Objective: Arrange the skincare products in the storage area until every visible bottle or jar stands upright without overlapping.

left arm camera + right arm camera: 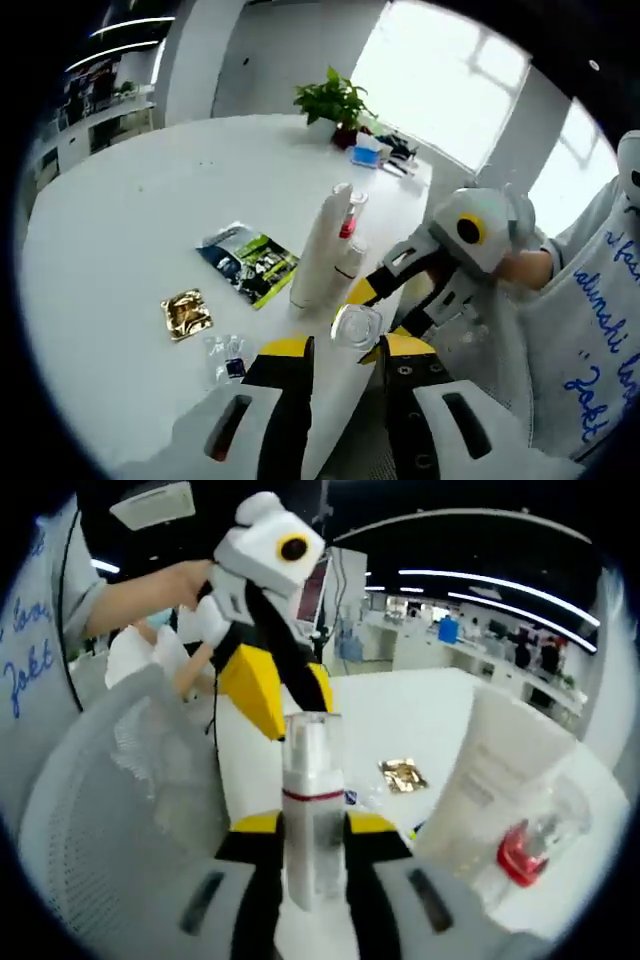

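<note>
Right hand-held gripper (312, 855) is clamped on a clear bottle (312, 810) with a red band, held by the middle of its body between the two yellow-tipped jaws; in the left gripper view the same bottle's cap (356, 326) shows at the table edge, with the right hand-held gripper (385, 300) reaching in around it. Left hand-held gripper (345, 360) hangs close to that cap with its jaws apart and nothing between them.

I judge the bottle light, stiff and smooth, so it may slip or twist if squeezed near the cap; a hold around the mid-body, as now, looks safest. The tall white tube (322, 250) standing just beside it looks soft-walled and top-heavy, easy to knock over, and a small clear bottle with red inside (350, 215) stands against it.

Room is tight on one side: the group sits right at the rim of the white table (120, 230), with a mesh chair back (110, 810) just beyond, so a slip there would likely drop the bottle off the table. Toward the middle there is open surface past the dark printed packet (248, 262), the gold sachet (186, 313) and a small clear packet (228, 358). A potted plant (336, 100) stands well apart at the far end.
</note>
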Tool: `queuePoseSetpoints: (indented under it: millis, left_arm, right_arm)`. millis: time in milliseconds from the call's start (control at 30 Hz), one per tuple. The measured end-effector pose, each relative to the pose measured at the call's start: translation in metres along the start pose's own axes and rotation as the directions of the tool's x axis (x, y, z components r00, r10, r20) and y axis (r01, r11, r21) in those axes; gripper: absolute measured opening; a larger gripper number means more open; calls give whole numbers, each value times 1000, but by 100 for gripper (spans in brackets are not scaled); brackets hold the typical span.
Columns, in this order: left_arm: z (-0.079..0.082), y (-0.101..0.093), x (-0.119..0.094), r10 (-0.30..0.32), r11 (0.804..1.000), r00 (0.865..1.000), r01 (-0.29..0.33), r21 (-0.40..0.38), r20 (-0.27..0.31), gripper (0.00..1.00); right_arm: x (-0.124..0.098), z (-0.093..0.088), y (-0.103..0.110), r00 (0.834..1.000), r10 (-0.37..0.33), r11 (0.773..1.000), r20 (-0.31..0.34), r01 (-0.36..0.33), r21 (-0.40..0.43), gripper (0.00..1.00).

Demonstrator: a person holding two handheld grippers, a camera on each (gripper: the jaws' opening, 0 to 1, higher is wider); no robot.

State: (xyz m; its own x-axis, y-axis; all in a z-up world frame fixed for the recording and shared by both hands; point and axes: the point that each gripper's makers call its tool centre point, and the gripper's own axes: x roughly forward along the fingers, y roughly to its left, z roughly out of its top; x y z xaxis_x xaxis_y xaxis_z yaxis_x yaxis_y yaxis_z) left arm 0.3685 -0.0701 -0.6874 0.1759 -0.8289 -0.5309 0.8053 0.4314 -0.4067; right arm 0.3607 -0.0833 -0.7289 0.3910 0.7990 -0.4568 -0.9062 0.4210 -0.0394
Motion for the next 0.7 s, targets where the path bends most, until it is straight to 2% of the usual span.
queuePoseSetpoints:
  millis: [167,400,700]
  left_arm:
    - [13,-3,6,-12,998,992,19,-53,128,23]
    - [21,-8,10,-18,997,986,29,-65,165,20]
    - [29,-12,14,-18,998,978,29,-50,206,18]
  right_arm:
    - [0,10,3,999,17,998,47,-20,59,23]
    - [-1,18,4,993,35,983,113,-54,177,22]
    - [-2,20,3,989,36,969,143,-70,238,23]
